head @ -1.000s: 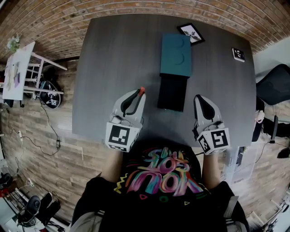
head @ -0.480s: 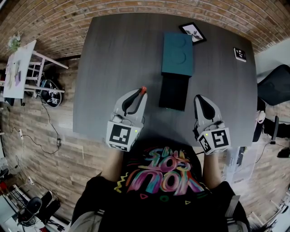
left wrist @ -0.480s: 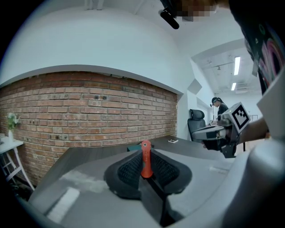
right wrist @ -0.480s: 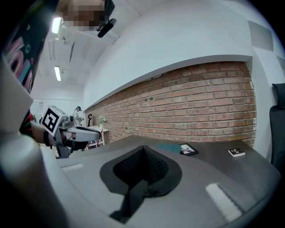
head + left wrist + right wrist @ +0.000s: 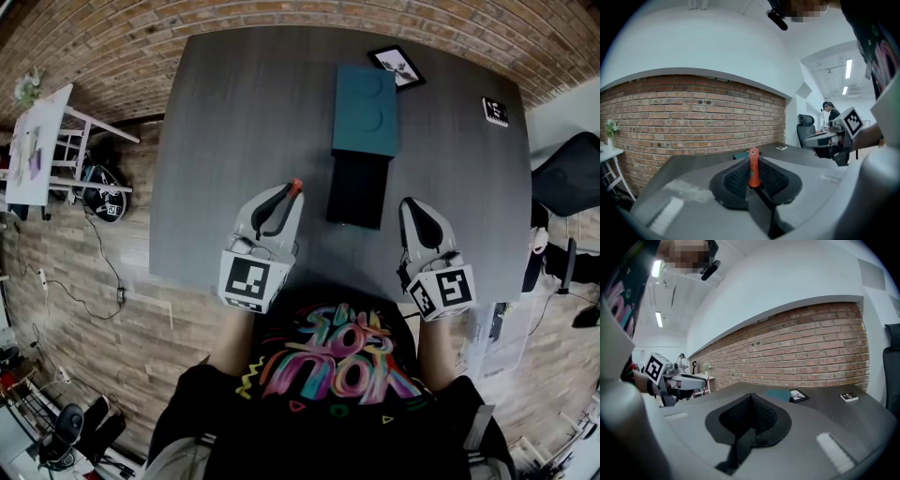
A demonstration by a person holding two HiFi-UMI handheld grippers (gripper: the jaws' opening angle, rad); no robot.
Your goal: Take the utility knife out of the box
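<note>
My left gripper (image 5: 290,194) is shut on an orange utility knife (image 5: 295,186), whose tip pokes out past the jaws. In the left gripper view the knife (image 5: 753,167) stands upright between the black pads (image 5: 736,180). The box lies just beyond on the table: a teal part (image 5: 365,111) and a black part (image 5: 356,190) end to end. The knife is outside the box, to the left of its near end. My right gripper (image 5: 410,206) hovers to the right of the black part, shut with nothing between its jaws (image 5: 750,401).
The dark grey table (image 5: 244,112) carries a small framed picture (image 5: 395,66) at the far side and a marker tile (image 5: 494,112) at the far right. A white side table (image 5: 42,141) stands left, an office chair (image 5: 567,173) right. A brick wall runs behind.
</note>
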